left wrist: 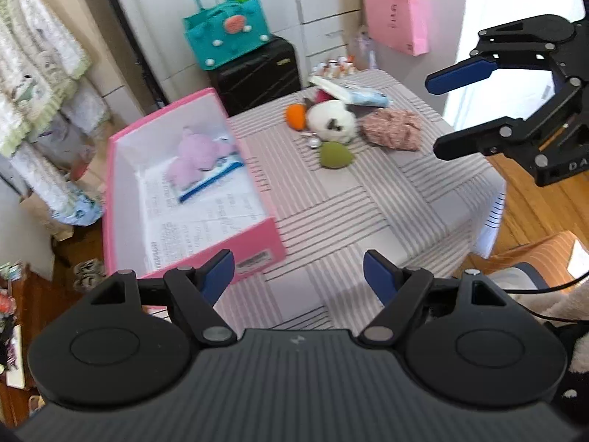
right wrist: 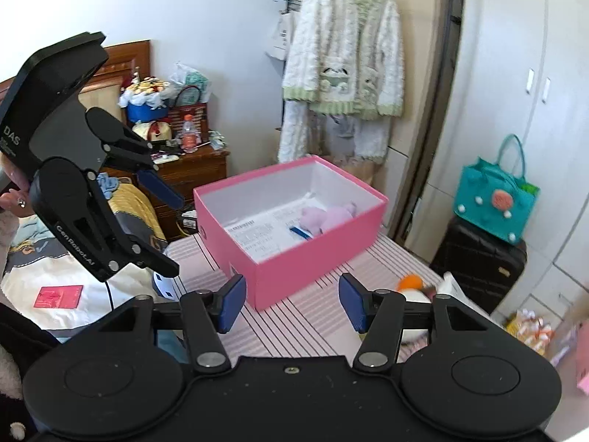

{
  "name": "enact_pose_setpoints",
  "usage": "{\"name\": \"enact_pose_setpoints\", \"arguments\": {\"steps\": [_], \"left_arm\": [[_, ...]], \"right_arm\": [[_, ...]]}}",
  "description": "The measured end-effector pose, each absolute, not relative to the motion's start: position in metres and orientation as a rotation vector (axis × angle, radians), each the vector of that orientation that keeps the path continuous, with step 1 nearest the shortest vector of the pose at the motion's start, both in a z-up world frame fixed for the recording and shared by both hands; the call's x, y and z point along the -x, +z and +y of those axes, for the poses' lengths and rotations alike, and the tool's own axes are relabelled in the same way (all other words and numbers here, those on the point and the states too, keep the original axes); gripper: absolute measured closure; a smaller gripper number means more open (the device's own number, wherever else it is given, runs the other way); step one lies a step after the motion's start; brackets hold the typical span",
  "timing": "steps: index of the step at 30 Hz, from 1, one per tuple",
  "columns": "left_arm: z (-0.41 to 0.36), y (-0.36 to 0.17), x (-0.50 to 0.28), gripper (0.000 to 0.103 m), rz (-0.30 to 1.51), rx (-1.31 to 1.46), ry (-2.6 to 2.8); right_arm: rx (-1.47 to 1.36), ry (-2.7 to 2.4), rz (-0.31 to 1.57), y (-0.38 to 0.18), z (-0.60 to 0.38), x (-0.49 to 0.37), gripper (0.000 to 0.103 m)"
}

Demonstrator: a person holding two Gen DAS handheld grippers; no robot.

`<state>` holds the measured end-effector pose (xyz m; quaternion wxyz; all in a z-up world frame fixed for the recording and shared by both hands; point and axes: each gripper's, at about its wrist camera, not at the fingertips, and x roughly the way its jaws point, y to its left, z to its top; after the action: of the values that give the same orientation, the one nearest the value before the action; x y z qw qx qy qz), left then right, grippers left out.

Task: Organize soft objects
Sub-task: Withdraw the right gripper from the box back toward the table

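An open pink box (left wrist: 257, 237) (right wrist: 294, 258) stands on the striped table; a lilac plush (left wrist: 195, 154) (right wrist: 325, 215) lies inside on printed paper. Farther along the table sit an orange soft ball (left wrist: 296, 116) (right wrist: 410, 281), a white plush (left wrist: 333, 119), a green soft piece (left wrist: 335, 154) and a pinkish knitted bundle (left wrist: 392, 129). My left gripper (left wrist: 299, 278) (right wrist: 173, 228) hovers open and empty over the near table beside the box. My right gripper (right wrist: 292, 302) (left wrist: 438, 114) is open too, empty, above the table's right side.
A teal felt bag (left wrist: 228, 33) (right wrist: 493, 206) rests on a black suitcase (left wrist: 257, 73) behind the table. A pink paper bag (left wrist: 397, 18) hangs on the cabinet. A fluffy robe (right wrist: 342, 59) hangs left of the box. A bed (right wrist: 55, 287) and nightstand (right wrist: 191, 169) lie beyond.
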<state>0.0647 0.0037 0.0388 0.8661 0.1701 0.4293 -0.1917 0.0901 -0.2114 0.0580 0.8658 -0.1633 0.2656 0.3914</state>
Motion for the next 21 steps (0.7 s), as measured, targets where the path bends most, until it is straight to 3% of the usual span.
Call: {"name": "enact_pose_setpoints", "arguments": {"steps": [21], "left_arm": [[-0.039,-0.019,-0.106,0.026,0.694,-0.181,-0.462]], "right_arm": [[0.147,0.610,0.632,-0.044,-0.293,-0.110,0.034]]}}
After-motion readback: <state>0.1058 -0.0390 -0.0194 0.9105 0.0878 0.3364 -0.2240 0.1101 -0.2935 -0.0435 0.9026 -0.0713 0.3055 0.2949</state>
